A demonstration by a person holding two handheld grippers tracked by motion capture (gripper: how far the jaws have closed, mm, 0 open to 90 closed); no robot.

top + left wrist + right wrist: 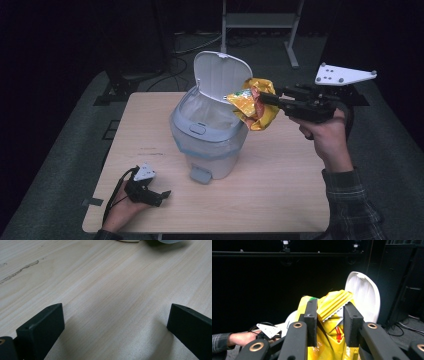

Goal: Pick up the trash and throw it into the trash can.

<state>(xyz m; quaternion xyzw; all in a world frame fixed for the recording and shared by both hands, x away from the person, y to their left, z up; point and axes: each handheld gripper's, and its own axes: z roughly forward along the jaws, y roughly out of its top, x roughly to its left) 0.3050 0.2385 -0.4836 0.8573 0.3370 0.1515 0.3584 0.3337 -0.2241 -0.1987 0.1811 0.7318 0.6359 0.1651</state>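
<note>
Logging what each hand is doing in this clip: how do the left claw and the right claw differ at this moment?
The left claw is open and holds nothing; the right claw is shut on a crumpled yellow snack bag. The left claw rests low on the wooden table near its front edge; the right claw is held up in the air beside the open bin. Both are black, two-jawed and hand-held.
</note>
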